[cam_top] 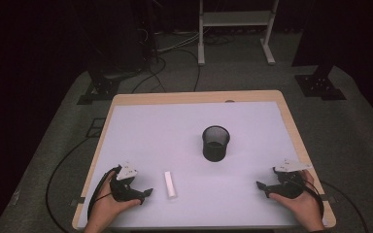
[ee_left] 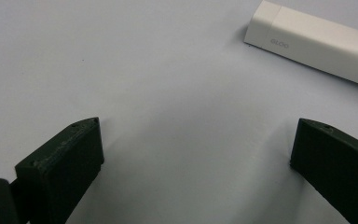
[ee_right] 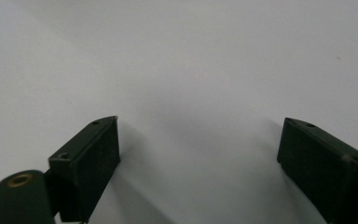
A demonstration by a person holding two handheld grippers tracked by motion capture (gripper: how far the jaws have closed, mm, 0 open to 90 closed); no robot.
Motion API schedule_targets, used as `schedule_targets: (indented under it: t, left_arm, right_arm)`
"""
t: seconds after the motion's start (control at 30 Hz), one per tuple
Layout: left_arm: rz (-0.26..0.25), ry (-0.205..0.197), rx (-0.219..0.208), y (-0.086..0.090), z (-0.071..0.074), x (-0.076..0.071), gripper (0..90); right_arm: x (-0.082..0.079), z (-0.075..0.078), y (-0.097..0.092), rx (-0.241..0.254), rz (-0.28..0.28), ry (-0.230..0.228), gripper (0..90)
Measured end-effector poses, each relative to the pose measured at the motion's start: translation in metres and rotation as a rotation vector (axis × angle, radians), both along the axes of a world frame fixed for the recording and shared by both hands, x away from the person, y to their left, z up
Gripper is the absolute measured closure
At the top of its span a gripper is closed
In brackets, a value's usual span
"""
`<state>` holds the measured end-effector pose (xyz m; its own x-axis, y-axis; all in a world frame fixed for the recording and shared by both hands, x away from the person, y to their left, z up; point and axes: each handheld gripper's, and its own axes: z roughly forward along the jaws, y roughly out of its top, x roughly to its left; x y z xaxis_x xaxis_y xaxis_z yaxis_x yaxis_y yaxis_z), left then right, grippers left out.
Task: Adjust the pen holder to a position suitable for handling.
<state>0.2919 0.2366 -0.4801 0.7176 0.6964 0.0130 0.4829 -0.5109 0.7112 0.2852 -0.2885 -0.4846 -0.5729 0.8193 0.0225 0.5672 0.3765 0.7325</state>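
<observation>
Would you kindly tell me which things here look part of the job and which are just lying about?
Likely the job (a guess):
white stick
mesh cup
left gripper, open
right gripper, open

Lying about:
cables on the floor
white stand

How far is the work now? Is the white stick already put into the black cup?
Nothing looks done yet. The white stick lies flat on the table, apart from the mesh cup. Nothing is in hand: the left gripper and right gripper rest open. Picking up and placing, if intended, remain.

The white stick [ee_left: 317, 44] bears faint grey lettering reading "GLOO".
</observation>
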Motion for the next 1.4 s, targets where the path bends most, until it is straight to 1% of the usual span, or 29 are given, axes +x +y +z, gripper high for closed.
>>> schedule_targets:
  t: [0.3, 0.47, 0.5, 0.53, 0.57, 0.6, 0.7, 0.77, 0.87, 0.9, 0.97, 1.0, 1.03, 1.07, 1.17, 1.3, 1.33, 1.37, 1.4]
  left_arm:
    - [0.0, 0.0, 0.0, 0.0, 0.0, 0.0, 1.2]
    - [0.0, -0.001, 0.0, 0.0, 0.0, 0.0, 1.3]
    - [0.0, -0.001, 0.0, 0.0, 0.0, 0.0, 1.3]
    - [0.0, -0.001, -0.001, 0.0, 0.0, 0.0, 1.3]
    - [0.0, -0.001, -0.001, 0.0, 0.0, 0.0, 1.2]
    - [0.0, 0.0, -0.001, 0.0, 0.0, 0.0, 1.3]
    - [0.0, 0.0, -0.001, 0.0, 0.0, 0.0, 1.3]
    - [0.0, 0.001, -0.001, 0.0, 0.0, 0.0, 1.3]
    - [0.0, 0.0, -0.001, 0.0, 0.0, 0.0, 1.2]
    - [0.0, 0.0, 0.0, 0.0, 0.0, 0.0, 1.3]
    - [0.0, 0.001, -0.001, 0.0, 0.0, 0.0, 1.3]
    - [0.0, 0.0, 0.0, 0.0, 0.0, 0.0, 1.3]
    - [0.0, 0.0, 0.0, 0.0, 0.0, 0.0, 1.3]
    - [0.0, 0.001, -0.001, 0.0, 0.0, 0.0, 1.3]
    - [0.0, 0.001, 0.0, 0.0, 0.0, 0.0, 1.3]
    - [-0.001, 0.001, 0.0, 0.0, 0.0, 0.0, 1.3]
    - [-0.001, 0.001, 0.0, 0.0, 0.0, 0.0, 1.2]
    - [0.0, 0.001, 0.0, 0.0, 0.0, 0.0, 1.3]
    - [0.0, 0.001, 0.0, 0.0, 0.0, 0.0, 1.3]
  right_arm:
    - [0.0, 0.0, 0.001, -0.005, 0.001, -0.001, 12.2]
    - [0.0, 0.001, 0.001, -0.005, -0.012, 0.002, 15.6]
    - [0.0, 0.002, 0.0, -0.007, -0.016, 0.003, 17.9]
    - [0.0, 0.004, 0.0, -0.008, -0.024, -0.002, 23.8]
    - [0.0, 0.004, 0.0, -0.004, -0.022, -0.003, 26.8]
    - [0.001, 0.005, -0.001, 0.002, -0.019, 0.0, 28.8]
    - [0.002, 0.008, 0.001, 0.011, -0.018, 0.008, 30.6]
    - [0.003, 0.013, 0.002, 0.029, -0.011, 0.0, 32.5]
    - [0.003, 0.016, 0.003, 0.039, -0.008, -0.003, 33.4]
    - [0.003, 0.021, 0.004, 0.05, -0.002, -0.01, 34.2]
    - [0.004, 0.023, 0.005, 0.053, 0.0, -0.014, 34.3]
    - [0.005, 0.028, 0.006, 0.06, 0.008, -0.022, 35.0]
    - [0.005, 0.028, 0.006, 0.06, 0.008, -0.022, 35.0]
    - [0.007, 0.032, 0.008, 0.064, 0.012, -0.03, 35.6]
    - [0.009, 0.039, 0.01, 0.071, 0.023, -0.037, 36.4]
    - [0.013, 0.048, 0.014, 0.078, 0.038, -0.045, 36.8]
    - [0.013, 0.048, 0.014, 0.078, 0.038, -0.045, 36.8]
    - [0.015, 0.052, 0.015, 0.088, 0.044, -0.049, 36.9]
    - [0.015, 0.052, 0.015, 0.088, 0.044, -0.049, 36.9]
